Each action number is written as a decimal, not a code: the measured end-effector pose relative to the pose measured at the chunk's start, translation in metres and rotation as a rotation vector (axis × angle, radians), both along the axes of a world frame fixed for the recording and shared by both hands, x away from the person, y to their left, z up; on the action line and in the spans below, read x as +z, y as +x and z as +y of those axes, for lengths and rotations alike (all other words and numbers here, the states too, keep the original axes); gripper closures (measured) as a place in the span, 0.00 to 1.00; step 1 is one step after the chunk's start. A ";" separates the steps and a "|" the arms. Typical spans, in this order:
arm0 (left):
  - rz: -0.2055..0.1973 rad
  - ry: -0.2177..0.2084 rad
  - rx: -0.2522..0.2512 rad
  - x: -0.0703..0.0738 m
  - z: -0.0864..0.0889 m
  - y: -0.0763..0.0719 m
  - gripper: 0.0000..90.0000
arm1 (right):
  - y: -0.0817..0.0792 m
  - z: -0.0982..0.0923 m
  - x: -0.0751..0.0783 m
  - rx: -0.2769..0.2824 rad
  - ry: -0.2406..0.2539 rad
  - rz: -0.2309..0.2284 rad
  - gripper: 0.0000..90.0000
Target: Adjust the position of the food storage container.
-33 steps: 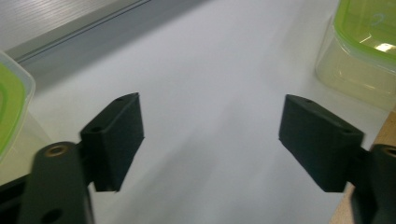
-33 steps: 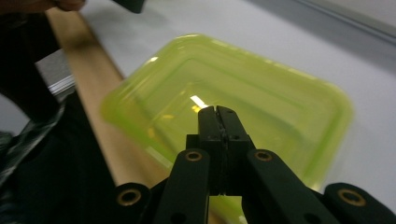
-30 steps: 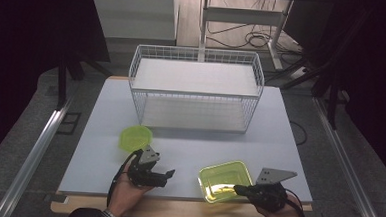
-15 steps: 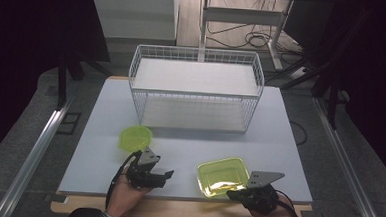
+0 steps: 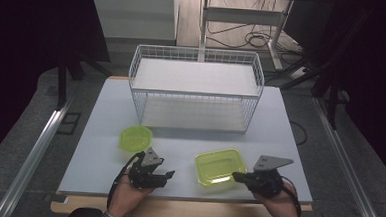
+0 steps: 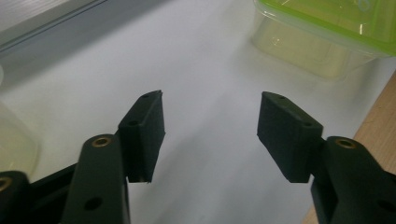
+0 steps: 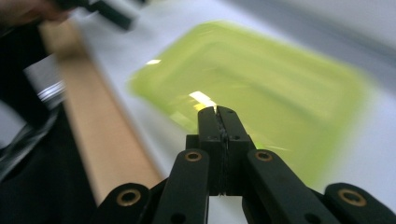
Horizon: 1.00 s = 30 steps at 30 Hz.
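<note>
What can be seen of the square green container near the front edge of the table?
The square container is translucent yellow-green plastic with rounded corners and a raised rim; light glints on its glossy surface. In the left gripper view it looks like a bright green lid on a paler, clear base. It sits flat and upright on the white table, near the front edge, in front of the wire basket. The right tongs, shut, are at its right front edge; whether they touch it cannot be told.

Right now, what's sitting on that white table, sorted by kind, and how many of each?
Green square container: 1
Green round bowl: 1
White wire basket: 1
Total: 3
</note>
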<state>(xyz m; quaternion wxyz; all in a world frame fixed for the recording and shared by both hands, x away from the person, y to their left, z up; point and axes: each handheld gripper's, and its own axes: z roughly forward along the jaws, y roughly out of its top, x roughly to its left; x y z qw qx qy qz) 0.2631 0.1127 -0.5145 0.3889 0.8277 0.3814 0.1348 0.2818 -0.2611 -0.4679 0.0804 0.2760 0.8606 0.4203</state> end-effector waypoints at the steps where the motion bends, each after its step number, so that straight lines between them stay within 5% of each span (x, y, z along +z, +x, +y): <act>1: 0.001 0.000 -0.002 0.000 -0.001 0.000 0.48 | 0.005 -0.007 0.002 -0.040 -0.005 -0.007 0.99; 4: -0.003 0.006 -0.016 0.000 -0.002 -0.002 0.55 | 0.024 -0.023 -0.002 -0.140 -0.037 -0.001 0.99; 9: 0.011 -0.004 -0.036 0.000 -0.003 -0.003 0.62 | 0.037 -0.021 -0.014 -0.168 -0.093 0.016 0.99; 24: 0.009 0.011 0.002 0.004 0.016 -0.007 0.66 | 0.033 0.020 -0.020 -0.049 -0.054 0.092 0.97; 30: 0.006 0.011 0.037 0.004 0.028 -0.013 0.58 | 0.032 0.028 -0.020 -0.034 -0.060 0.104 0.95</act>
